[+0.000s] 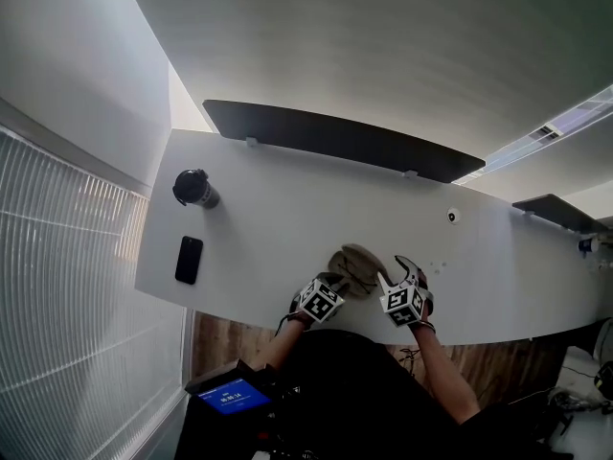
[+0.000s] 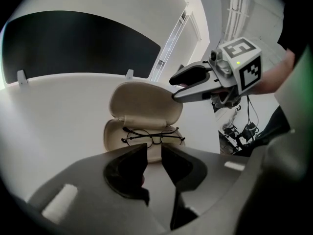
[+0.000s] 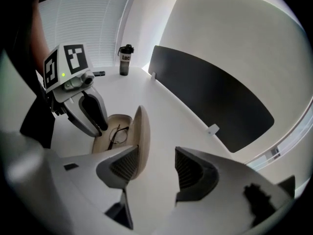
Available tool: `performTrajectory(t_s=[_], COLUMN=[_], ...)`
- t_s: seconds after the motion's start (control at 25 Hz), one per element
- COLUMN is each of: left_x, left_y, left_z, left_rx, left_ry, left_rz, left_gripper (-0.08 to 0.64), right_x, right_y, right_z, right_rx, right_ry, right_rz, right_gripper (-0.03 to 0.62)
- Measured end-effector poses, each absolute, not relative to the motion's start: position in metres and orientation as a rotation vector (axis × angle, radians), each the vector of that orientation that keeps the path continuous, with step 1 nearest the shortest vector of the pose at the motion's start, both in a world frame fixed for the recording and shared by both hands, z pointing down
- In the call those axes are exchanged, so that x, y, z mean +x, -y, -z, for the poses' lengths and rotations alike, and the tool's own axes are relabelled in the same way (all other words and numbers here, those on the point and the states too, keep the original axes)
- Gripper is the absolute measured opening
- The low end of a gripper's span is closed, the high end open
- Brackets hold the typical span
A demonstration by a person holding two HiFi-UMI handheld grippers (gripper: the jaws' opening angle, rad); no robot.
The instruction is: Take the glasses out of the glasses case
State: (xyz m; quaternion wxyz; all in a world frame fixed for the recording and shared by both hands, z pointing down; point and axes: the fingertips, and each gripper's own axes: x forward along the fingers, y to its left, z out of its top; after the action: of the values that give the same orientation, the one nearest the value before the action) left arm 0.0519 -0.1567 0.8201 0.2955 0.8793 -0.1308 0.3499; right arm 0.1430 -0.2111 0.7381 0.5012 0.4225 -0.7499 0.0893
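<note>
Tabletop [image 1: 287, 223]: white, long and gently curved, seen from above in the head view.
Dark panel [image 1: 335, 140]: stood upright along the far edge of the tabletop.
Glasses case [image 1: 356, 264]: beige hard shell, open, close to the near edge of the tabletop, between the two grippers.
Lid [image 2: 145, 98]: raised on its hinge and upright behind the lower shell, its pale inside facing the left gripper view.
Lower shell [image 2: 113, 133]: lay flat on the tabletop.
Glasses [image 2: 152, 138]: thin dark wire frame with round lenses, folded, lying across the lower shell, inside the case and not lifted.
Left gripper [image 2: 153, 151]: pointed down at the near end of the case. Its jaws stood a narrow gap apart, and the near end of the lower shell showed through that gap, just short of the glasses. Nothing was clamped, and whether the jaws touched the shell cannot be told.
Right gripper [image 3: 156, 155]: its jaws stood wide apart with only bare tabletop between them. The lid stood edge-on just beside one jaw, and in the left gripper view the jaw tips sat at the lid's outer edge.
Bottle [image 3: 125, 60]: dark, upright, far off toward the tabletop's left end.
Smartphone [image 1: 189, 259]: black, flat on the tabletop, near the bottle and well apart from the case.
</note>
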Motion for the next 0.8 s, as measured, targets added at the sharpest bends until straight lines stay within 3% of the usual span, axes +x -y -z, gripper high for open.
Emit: performTrajectory(t_s=[0.8], left_x=[0.05], left_y=[0.166], left_z=[-0.821], left_rx=[2.304], left_ry=[0.37], left_rz=[-0.872], left_gripper=[0.094], right_x=[0.181], right_y=[0.241], right_z=[-0.808], right_rx=[0.966], right_ry=[1.757], right_rz=[-0.379], right_gripper=[0.242])
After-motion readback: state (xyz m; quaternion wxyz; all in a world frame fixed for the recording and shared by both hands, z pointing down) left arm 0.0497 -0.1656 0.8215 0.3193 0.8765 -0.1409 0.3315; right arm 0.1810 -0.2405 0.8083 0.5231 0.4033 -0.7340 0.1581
